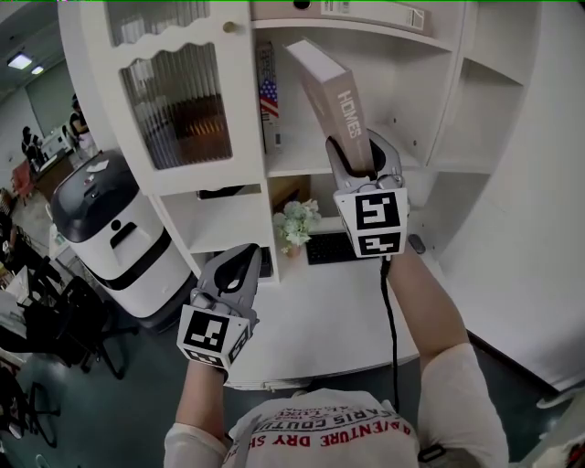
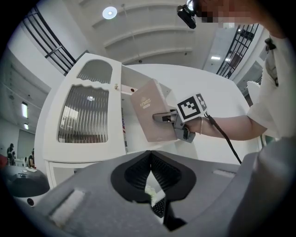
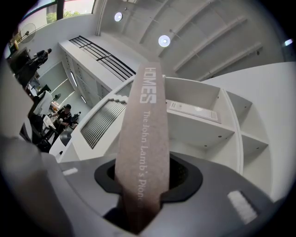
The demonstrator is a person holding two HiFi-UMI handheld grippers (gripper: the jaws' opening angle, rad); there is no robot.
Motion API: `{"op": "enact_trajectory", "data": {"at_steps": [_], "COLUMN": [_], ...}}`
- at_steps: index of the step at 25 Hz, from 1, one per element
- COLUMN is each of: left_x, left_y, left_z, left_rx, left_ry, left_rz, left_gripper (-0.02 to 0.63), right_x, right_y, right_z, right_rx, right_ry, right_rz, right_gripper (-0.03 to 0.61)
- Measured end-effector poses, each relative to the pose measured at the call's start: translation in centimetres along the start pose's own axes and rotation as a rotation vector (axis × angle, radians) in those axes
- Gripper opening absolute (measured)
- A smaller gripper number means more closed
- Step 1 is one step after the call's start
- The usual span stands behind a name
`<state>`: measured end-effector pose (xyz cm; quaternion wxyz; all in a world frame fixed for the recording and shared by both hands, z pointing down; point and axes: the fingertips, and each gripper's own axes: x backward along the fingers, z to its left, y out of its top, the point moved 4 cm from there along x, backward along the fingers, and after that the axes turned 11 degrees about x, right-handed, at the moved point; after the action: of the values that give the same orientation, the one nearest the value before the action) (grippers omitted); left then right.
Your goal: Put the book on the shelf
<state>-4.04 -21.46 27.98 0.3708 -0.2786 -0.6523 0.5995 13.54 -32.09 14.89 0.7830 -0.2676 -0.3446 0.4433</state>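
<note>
- While two grippers show in the head view, only one book [image 1: 331,90] is being handled. The right gripper [image 1: 364,151] clamps its lower end at about 1 o'clock of that view.
- That book hangs tilted in front of the white shelf [image 1: 297,167], its top leaning toward 11 o'clock, and has not yet been set down inside.
- Its spine reads "HOMES" in large capitals, then "The John Lamb's Pione…" in smaller type; the rest is hidden between the jaws.
- At 7 o'clock, the left gripper [image 1: 245,262] has its jaws together with nothing held.
- One other book [image 1: 268,96] stands in the shelf, a flag printed on its spine.
- One flat volume [image 1: 366,11] lies on the top board.
- One small plant [image 1: 294,224] and one keyboard [image 1: 331,247] sit on the desk below.
</note>
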Motion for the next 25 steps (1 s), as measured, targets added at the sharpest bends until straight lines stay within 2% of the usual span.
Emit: {"op": "enact_trajectory", "data": {"at_steps": [4, 8, 25], "left_x": [-1.3, -2.3, -7.0], "left_y": [0.5, 0.3, -1.8], "left_z": [1.6, 3.1, 7.4], "left_rx": [-0.002, -0.003, -0.009], "left_ry": [-0.001, -0.001, -0.013], "left_rz": [-0.009, -0.008, 0.026], "left_gripper": [0.006, 0.005, 0.005], "right_x": [-4.4, -8.1, -16.2], "right_y": [-1.2, -2.6, -6.1], "right_z": [-0.1, 0.3, 1.7], "right_rx": [-0.016, -0.048, -0.04], "right_ry": [-0.008, 0.02, 0.068], "right_rz": [0.048, 0.102, 0.189], "right_gripper": [0.17, 0.172, 0.175]}}
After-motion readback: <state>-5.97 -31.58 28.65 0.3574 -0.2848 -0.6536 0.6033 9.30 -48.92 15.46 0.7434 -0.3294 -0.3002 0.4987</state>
